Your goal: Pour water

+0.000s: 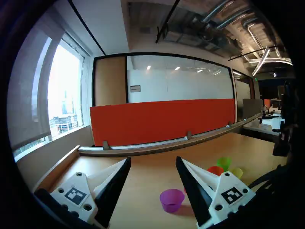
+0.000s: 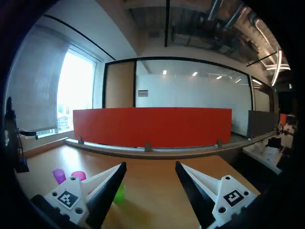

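Light wooden desk (image 1: 152,179), backed by an orange-red partition (image 1: 164,120), is seen beneath both grippers. The left gripper (image 1: 153,159) is held with jaws wide apart and empty; a purple cup (image 1: 171,199) stands near its right finger, and an orange cup (image 1: 215,170), green cup (image 1: 223,163) and yellow cup (image 1: 237,172) are clustered beyond. The right gripper (image 2: 151,165) is likewise spread wide, nothing gripped.
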Demonstrator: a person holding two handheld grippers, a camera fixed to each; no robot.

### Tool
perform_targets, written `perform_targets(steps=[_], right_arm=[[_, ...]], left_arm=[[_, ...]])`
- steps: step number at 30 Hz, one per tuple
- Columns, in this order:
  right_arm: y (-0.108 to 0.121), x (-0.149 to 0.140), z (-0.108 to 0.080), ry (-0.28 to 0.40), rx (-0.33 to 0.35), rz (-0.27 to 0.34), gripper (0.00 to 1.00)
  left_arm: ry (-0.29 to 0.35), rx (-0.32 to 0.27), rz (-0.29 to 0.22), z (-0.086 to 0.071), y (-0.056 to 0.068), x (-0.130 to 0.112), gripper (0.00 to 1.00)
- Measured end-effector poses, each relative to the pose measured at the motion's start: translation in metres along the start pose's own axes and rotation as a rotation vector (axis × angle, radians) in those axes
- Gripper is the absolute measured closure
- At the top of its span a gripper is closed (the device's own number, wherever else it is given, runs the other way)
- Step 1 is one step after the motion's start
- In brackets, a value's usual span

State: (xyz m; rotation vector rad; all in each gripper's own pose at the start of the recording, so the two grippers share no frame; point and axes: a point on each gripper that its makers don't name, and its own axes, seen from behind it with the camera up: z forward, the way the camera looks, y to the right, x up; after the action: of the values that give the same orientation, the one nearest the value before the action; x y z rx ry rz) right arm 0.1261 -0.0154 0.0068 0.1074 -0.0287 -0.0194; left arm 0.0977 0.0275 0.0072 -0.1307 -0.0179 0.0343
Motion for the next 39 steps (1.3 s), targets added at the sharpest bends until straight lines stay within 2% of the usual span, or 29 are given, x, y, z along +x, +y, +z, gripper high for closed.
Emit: perform_targets(steps=[5,10,17,23,26,32,39], right_arm=[[-0.002,0.009,0.0,-0.001,0.013,-0.011,0.0],[-0.009,0.008,0.001,-0.011,0.054,-0.014,0.01],[-0.025,0.002,0.003,-0.033,0.15,-0.038,0.0],[-0.043,0.008,0.007,-0.034,0.243,-0.03,0.01],[-0.052,0.011,0.007,-0.032,0.295,-0.029,0.01],[-0.069,0.016,0.006,-0.042,0.379,-0.028,0.0],[-0.078,0.013,0.01,-0.064,0.426,-0.058,0.0]], left_arm=[[-0.011,-0.021,-0.002,0.002,0.003,0.005,0.13],[-0.028,-0.062,0.0,0.004,0.012,0.002,0.13],[-0.03,-0.152,0.003,0.007,0.029,0.002,0.14],[-0.027,-0.235,-0.04,0.007,0.042,0.007,0.13],[-0.027,-0.277,-0.041,0.005,0.048,0.009,0.13],[-0.032,-0.348,-0.022,0.004,0.06,0.011,0.13],[-0.063,-0.416,0.022,0.005,0.073,0.003,0.14]])
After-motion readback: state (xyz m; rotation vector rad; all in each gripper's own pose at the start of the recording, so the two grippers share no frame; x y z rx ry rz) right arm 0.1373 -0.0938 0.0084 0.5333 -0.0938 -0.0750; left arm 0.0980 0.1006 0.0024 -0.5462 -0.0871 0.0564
